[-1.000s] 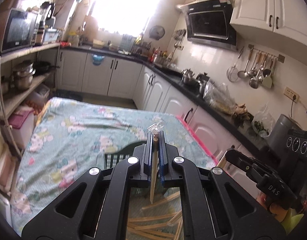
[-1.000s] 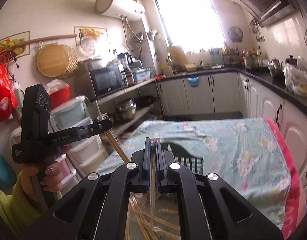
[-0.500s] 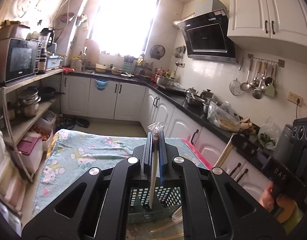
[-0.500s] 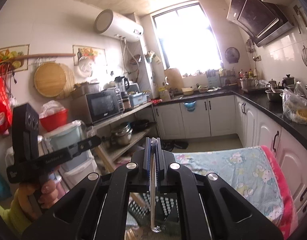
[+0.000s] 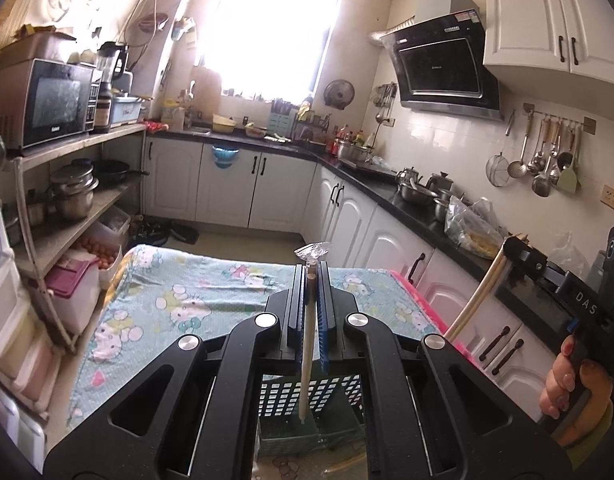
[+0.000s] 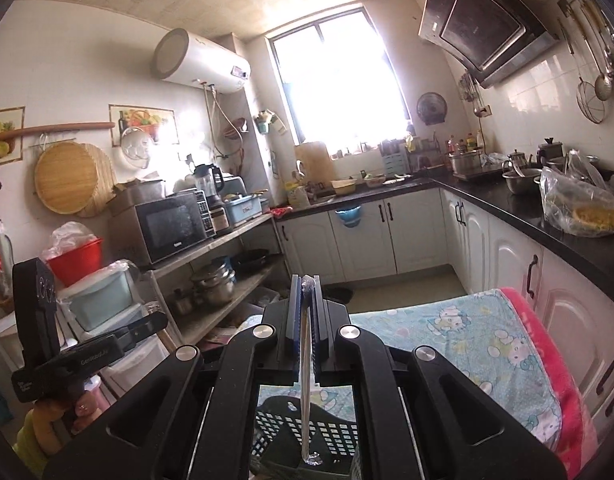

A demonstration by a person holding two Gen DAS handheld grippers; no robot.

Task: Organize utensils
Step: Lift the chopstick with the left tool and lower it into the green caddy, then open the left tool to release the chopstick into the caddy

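Now that you've lifted both hands off the table, each gripper, left [image 5: 311, 308] and right [image 6: 304, 322], stays clamped on chopsticks [image 5: 306, 356] above the basket [image 5: 307, 400], ready for dropping in.

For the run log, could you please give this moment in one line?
left gripper: shut on chopstick | right gripper: shut on chopsticks | above basket

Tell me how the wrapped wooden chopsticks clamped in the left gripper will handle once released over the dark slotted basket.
The wrapped wooden chopsticks look stiff: they hang straight from the shut left gripper. Thin and slender, they are probably light. Their clear plastic wrapper may make them slippery, and, being long and narrow, they would likely lean over in the dark slotted basket rather than stand upright.
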